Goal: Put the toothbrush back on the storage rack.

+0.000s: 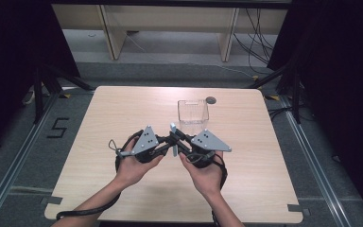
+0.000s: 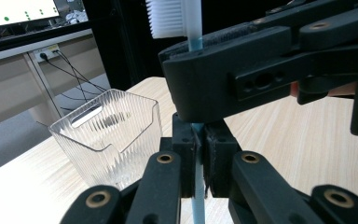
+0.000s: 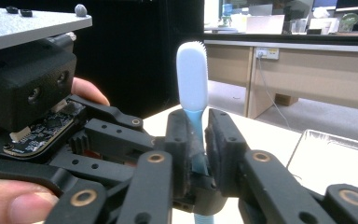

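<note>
A toothbrush (image 1: 173, 128) with a light blue handle and a white head stands upright above the table's middle. Both grippers hold it from opposite sides. My left gripper (image 1: 169, 140) is shut on the blue handle (image 2: 198, 179). My right gripper (image 1: 179, 143) is shut higher up, on the neck (image 3: 196, 123) just under the white head (image 3: 192, 79). In the left gripper view the bristles (image 2: 167, 17) point left above the right gripper's jaws. A clear ribbed plastic container (image 1: 193, 115) stands on the table just behind the grippers, open at the top.
The light wooden table (image 1: 123, 109) has a small dark round mark (image 1: 211, 100) behind the container. The container (image 2: 107, 135) is to the left of my left jaws and at the right edge (image 3: 335, 158) for the right gripper. Desks and cables lie beyond the table.
</note>
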Motion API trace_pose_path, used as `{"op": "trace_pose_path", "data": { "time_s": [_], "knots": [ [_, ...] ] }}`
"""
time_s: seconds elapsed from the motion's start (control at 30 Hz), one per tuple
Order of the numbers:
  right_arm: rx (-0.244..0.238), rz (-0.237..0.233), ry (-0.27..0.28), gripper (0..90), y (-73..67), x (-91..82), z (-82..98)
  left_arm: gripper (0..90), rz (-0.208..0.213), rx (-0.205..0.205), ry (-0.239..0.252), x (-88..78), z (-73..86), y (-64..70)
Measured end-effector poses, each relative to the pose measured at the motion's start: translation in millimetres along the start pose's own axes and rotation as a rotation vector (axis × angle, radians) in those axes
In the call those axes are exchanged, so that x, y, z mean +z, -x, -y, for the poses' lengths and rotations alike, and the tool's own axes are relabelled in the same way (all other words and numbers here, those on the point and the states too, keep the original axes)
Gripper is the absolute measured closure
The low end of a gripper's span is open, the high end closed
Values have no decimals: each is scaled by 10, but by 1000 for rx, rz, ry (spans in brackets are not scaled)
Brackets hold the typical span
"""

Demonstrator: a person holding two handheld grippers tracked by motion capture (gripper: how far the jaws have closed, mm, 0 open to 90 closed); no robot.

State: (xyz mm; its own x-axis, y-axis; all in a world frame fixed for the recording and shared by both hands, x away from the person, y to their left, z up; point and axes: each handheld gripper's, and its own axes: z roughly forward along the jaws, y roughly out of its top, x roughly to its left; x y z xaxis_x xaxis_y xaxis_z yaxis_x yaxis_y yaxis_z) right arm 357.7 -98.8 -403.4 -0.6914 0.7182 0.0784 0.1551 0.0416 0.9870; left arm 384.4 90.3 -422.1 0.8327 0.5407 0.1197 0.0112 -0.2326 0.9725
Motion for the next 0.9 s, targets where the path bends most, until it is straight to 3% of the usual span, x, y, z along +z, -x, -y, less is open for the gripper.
{"op": "trace_pose_path", "data": {
  "time_s": [0.07, 0.17, 0.33, 0.63, 0.83, 0.87, 0.9],
  "knots": [
    [-41, 10, 23, 843, 18, -3, -12, 842, 0, 6, 2, 0, -6, 1],
    [-58, 21, 36, 850, 38, -9, -20, 841, -1, 8, 8, 2, -12, 12],
    [-48, 20, 18, 852, 31, -25, -31, 808, -8, 18, 15, 2, -10, 18],
    [-52, 56, 31, 851, 137, -63, -59, 516, -33, 57, -10, -89, -1, 0],
    [-36, 68, 29, 851, 200, -92, -54, 436, -83, 72, -34, -223, 41, -55],
    [-55, 91, 28, 851, 230, -108, -55, 428, -88, 70, -37, -241, 42, -64],
    [-32, 95, 17, 851, 242, -129, -50, 418, -94, 65, -37, -261, 43, -75]
  ]
}}
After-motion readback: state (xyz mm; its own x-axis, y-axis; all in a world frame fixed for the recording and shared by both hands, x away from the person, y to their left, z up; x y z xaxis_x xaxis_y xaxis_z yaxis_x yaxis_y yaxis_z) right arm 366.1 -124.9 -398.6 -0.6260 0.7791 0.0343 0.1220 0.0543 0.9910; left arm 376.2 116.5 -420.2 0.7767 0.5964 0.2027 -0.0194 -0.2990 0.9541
